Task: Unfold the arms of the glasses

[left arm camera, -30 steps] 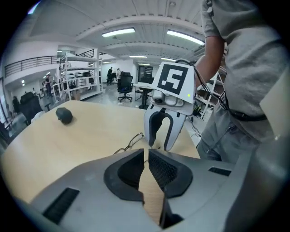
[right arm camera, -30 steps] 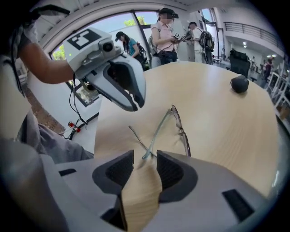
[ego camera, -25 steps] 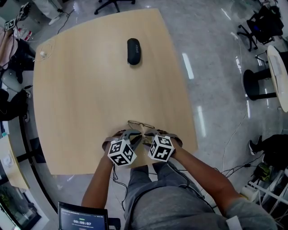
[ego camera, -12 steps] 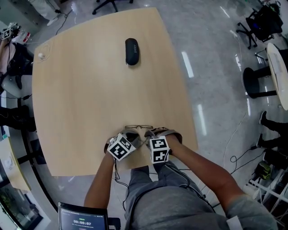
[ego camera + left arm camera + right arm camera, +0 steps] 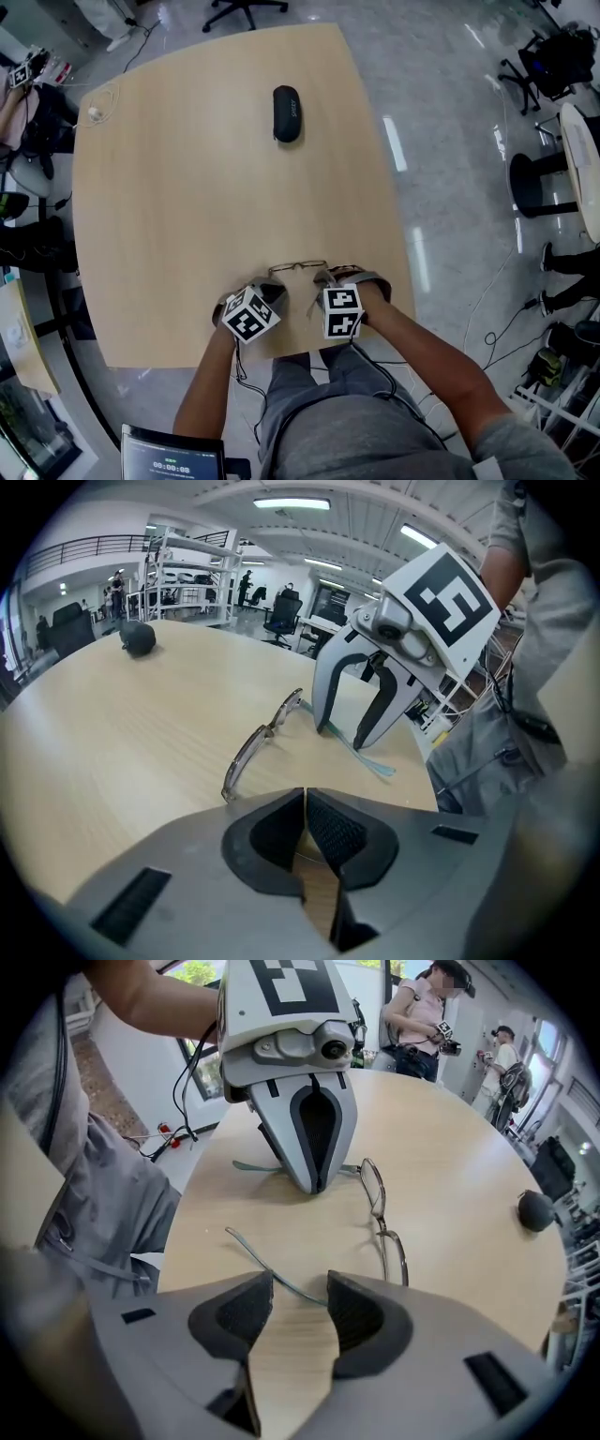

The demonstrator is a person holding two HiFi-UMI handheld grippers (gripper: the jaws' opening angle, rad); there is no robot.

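Close to the front edge of the tabletop lie the glasses, both arms swung out toward the person. One arm runs untouched between the jaws of the right gripper, which have just been opening and stand wide; the left gripper is pinched together, tip by the other arm, so unfolding looks finished.

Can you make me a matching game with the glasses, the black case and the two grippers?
1 thin metal-framed glasses
2 black oval case
3 left gripper
4 right gripper

A jaws apart
B far across the pale wooden table
C jaws together
D by the near edge, at the grippers' tips

Pairs: 1-D, 2-B, 3-C, 4-A
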